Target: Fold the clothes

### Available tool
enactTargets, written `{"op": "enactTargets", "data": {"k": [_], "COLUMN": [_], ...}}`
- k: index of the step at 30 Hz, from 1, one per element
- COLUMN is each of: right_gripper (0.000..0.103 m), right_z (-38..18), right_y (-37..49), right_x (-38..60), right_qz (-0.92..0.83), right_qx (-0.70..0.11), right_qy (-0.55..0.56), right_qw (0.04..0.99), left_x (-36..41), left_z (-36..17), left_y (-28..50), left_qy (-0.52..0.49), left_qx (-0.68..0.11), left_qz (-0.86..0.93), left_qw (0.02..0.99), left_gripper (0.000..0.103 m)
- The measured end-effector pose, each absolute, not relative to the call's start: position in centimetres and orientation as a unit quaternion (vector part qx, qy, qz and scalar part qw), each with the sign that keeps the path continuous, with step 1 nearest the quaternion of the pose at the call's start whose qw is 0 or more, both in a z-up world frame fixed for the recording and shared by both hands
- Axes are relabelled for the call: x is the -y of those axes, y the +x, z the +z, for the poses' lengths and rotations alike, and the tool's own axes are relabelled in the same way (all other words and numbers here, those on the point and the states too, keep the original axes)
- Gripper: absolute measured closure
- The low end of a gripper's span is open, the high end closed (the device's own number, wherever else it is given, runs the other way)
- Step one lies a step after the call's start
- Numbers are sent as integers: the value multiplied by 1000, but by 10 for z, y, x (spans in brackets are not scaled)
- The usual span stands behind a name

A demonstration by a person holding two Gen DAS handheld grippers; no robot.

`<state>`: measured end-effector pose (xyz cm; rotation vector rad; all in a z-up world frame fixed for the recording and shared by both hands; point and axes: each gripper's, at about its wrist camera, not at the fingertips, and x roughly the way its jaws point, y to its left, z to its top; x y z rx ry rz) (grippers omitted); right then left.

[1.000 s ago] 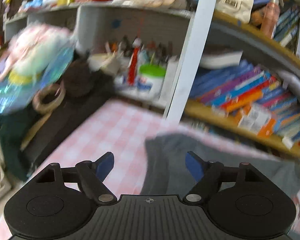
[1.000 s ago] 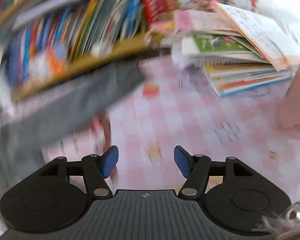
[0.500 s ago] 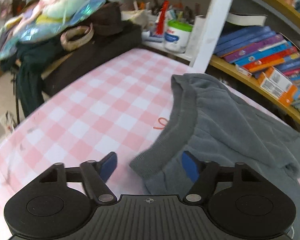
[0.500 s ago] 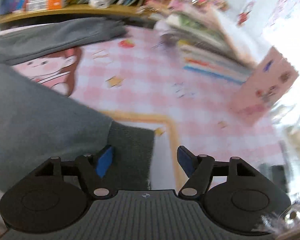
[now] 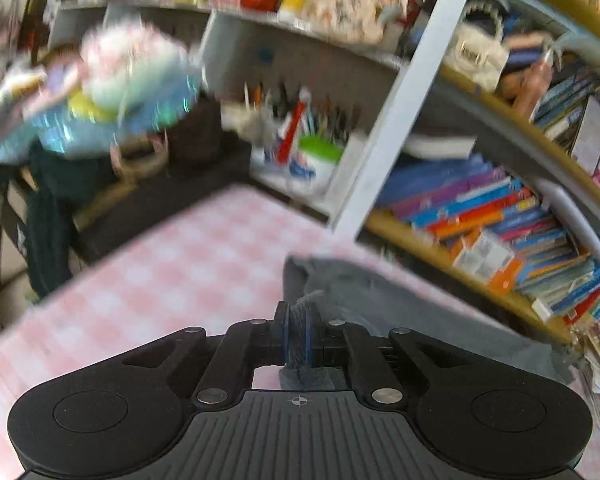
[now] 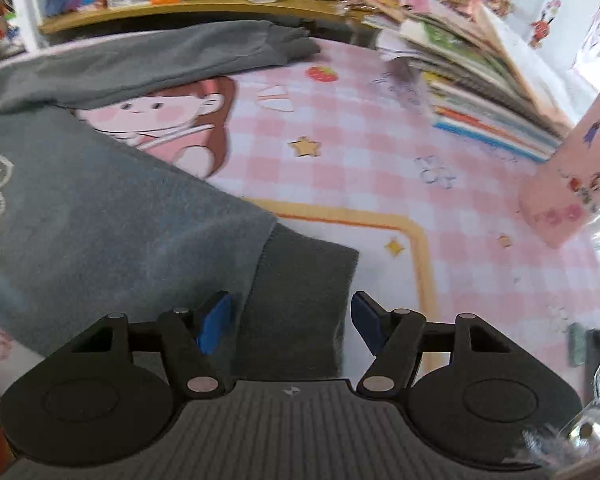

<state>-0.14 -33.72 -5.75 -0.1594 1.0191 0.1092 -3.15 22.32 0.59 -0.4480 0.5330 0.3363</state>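
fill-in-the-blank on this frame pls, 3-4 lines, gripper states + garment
1. The left gripper is ____ on a fold of the grey knit sweatshirt.
2. The right gripper is ____, its blue pads either side of the sweatshirt's dark ribbed cuff.
3. The sweatshirt lies on a checked tablecloth coloured white and ____.
4. A ____ is printed on the tablecloth beside the stack of books.

Missing words: shut; open; pink; strawberry

Grey sweater (image 6: 100, 208) on a pink-and-white checked tablecloth (image 6: 360, 168); blue-padded black tongs (image 6: 292, 320).
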Motion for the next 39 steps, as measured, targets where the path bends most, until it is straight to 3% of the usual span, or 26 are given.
{"op": "enactTargets", "data": {"k": [2, 4, 9, 13, 15, 20, 25, 27, 29, 33, 37, 39], "right_gripper": [39, 39, 39, 39, 45, 72, 74, 73, 71, 68, 67, 66], "right_z": [-59, -60, -54, -57, -59, -58, -56, -55, -55, -54, -57, -58], "right_y": [-4, -5, -9, -8, -7, -7, -9, -10, -10, -11, -10, -10], "right_x": [334, 329, 330, 333, 337, 343, 346, 348, 347, 345, 338, 340], "right_qz": [67, 71, 59, 54, 56, 52, 37, 31, 29, 51, 55, 52], "right_qx": [-491, -492, -480, -484, -491, -500, -500, -500, -500, -502, -503, -502], "right_qy": [-64, -68, -66, -67, -58, -47, -54, -57, -64, -51, -60, -56], "right_qw": [867, 865, 873, 871, 867, 863, 864, 864, 863, 862, 861, 862], "left_x": [-236, -243, -239, -240, -242, -246, -241, -241, -242, -241, -247, -245], "left_z": [-11, -32, -51, -64, -68, -74, -82, -83, -76, -47, -62, -69], "left_y": [-26, -25, -51, -51, -48, -46, -45, -47, -51, -58, -51, -51], "left_qy": [-222, -228, -291, -317, -332, -371, -387, -394, -388, -339, -329, -325], "left_qx": [-310, -360, -342, -346, -345, -336, -336, -331, -318, -288, -349, -363], "left_qz": [184, 210, 203, 208, 213, 208, 201, 193, 188, 198, 207, 213], "left_qw": [906, 880, 870, 858, 852, 840, 835, 836, 845, 874, 853, 847], "left_gripper": [88, 89, 73, 73, 73, 73, 79, 93, 96, 96, 94, 88]}}
